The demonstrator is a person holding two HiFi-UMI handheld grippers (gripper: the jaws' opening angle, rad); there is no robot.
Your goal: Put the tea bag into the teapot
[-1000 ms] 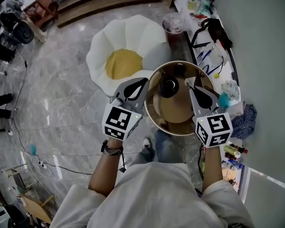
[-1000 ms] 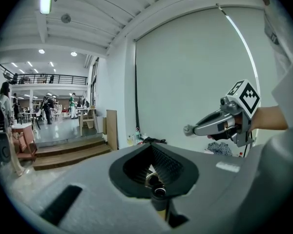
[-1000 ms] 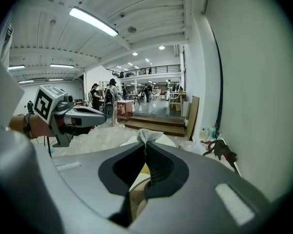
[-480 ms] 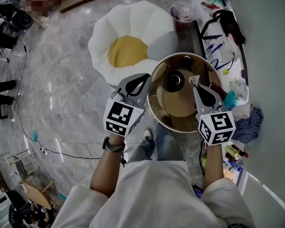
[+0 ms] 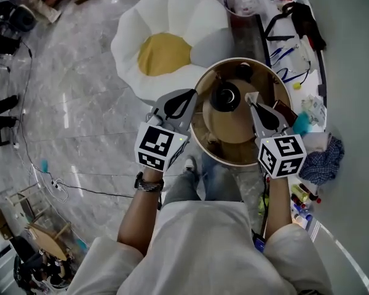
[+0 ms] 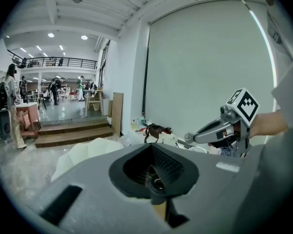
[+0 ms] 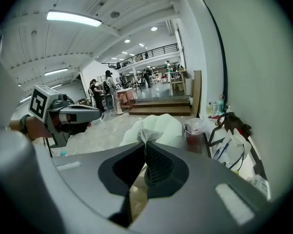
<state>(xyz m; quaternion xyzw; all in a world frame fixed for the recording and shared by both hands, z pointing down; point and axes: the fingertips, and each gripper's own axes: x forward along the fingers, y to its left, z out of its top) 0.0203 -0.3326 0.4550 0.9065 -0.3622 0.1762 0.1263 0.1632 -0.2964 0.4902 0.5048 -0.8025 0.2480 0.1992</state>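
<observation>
The flower-shaped floor cushion [image 5: 166,48] plays no part here. Your work is on the round wooden table [image 5: 234,133] just in front of you, where the dark teapot [image 5: 224,97] stands toward the far side. Whether its lid is off I cannot tell from above. Your right gripper [image 5: 253,99] hangs over the table just beside the teapot's right flank. Its fingers are pinched together on the tea bag [image 7: 147,134], whose pale crumpled top pokes out past the tips. So the pickup looks done, but the bag is not yet over the pot's mouth or inside it. Carrying it across and letting go is what remains. Your left gripper [image 5: 189,96] waits at the table's left rim, its fingers pressed together with nothing I can make out between them.
</observation>
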